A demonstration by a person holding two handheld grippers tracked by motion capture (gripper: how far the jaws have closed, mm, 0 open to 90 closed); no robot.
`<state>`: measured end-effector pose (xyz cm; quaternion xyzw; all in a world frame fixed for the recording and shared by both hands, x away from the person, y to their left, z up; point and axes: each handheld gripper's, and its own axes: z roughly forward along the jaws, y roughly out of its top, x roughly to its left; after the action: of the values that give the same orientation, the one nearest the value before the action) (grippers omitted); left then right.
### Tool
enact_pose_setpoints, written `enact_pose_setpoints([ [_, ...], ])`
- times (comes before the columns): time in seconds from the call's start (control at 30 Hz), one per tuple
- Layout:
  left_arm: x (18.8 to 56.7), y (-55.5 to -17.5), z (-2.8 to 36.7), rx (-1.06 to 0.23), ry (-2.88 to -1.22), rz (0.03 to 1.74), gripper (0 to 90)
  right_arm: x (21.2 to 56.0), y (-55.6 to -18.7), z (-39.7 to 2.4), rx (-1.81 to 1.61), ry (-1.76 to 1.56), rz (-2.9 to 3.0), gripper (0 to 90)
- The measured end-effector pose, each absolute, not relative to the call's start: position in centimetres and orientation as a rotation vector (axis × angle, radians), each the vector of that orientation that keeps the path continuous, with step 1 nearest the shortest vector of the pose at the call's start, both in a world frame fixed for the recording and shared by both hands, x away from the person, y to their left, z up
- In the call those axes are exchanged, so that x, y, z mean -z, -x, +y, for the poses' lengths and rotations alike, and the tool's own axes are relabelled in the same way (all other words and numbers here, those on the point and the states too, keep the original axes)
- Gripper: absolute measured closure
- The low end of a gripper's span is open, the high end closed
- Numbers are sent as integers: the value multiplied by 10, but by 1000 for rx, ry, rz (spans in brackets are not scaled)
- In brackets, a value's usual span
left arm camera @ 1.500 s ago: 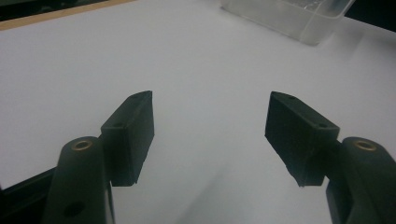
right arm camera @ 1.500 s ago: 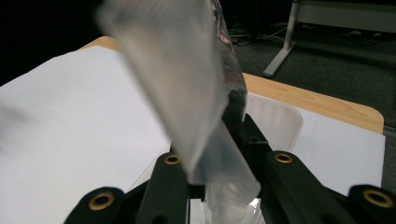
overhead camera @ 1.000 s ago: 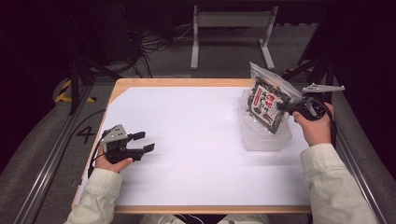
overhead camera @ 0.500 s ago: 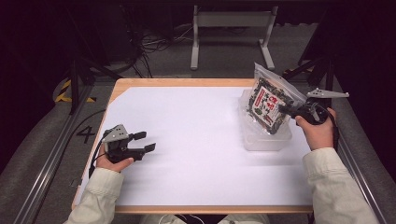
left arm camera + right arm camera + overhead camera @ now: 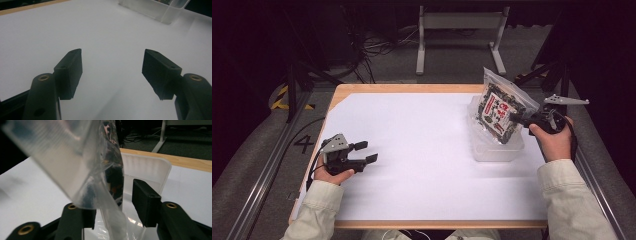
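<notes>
A clear zip bag [image 5: 499, 112] of dark printed contents stands tilted with its lower end in a clear plastic container [image 5: 494, 147] at the table's right. My right gripper [image 5: 515, 118] reaches it from the right. In the right gripper view the bag [image 5: 82, 170] hangs between the jaws of this gripper [image 5: 115, 210], which have just been opening. A gap shows between the bag and the right pad [image 5: 145, 202], and the bag hides the left pad. My left gripper [image 5: 364, 152] rests open and empty on the white table near its left edge, its pads [image 5: 71, 67] wide apart.
The container [image 5: 150, 167] stands close behind the bag, and its corner [image 5: 160, 7] shows far off in the left gripper view. A white sheet [image 5: 412, 150] covers the wooden table. Metal rails run along both sides, and a stand with cables lies beyond the far edge.
The right hand and the bag have shifted slightly, and the bag's top leans a little more to the left. The left hand has not moved.
</notes>
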<state>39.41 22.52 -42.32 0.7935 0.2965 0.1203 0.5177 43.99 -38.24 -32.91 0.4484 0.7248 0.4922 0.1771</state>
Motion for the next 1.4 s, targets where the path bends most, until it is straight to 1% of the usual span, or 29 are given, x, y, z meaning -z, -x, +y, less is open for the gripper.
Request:
enact_pose_setpoints([
  [0.2, 422, -393, 225, -291, -1901, 710, 337, 324, -430, -386, -1395, -1244, 2008, 423],
  [0.37, 420, -387, 224, -293, -1901, 701, 334, 317, -417, -388, -1389, -1207, 1967, 357],
  [0.47, 417, -379, 224, -294, -1915, 704, 330, 314, -404, -389, -1398, -1181, 1951, 311],
  [0.5, 417, -379, 224, -294, -1915, 704, 329, 314, -404, -389, -1398, -1181, 1951, 311],
  [0.57, 415, -373, 225, -307, -1919, 694, 328, 313, -391, -391, -1411, -1171, 1940, 262],
  [0.6, 415, -373, 225, -307, -1919, 694, 327, 313, -386, -391, -1416, -1165, 1940, 251],
  [0.7, 413, -367, 223, -300, -1932, 685, 321, 313, -377, -390, -1422, -1147, 1940, 233],
  [0.73, 413, -364, 222, -298, -1925, 680, 313, 313, -370, -387, -1432, -1112, 1950, 214],
  [0.83, 414, -361, 222, -297, -1903, 674, 316, 315, -362, -383, -1448, -1076, 1959, 196],
  [0.93, 416, -358, 224, -303, -1906, 679, 316, 319, -350, -371, -1490, -1004, 1992, 169],
  [1.4, 419, -348, 226, -294, -1874, 677, 304, 333, -335, -335, -1565, -849, 2066, 134],
])
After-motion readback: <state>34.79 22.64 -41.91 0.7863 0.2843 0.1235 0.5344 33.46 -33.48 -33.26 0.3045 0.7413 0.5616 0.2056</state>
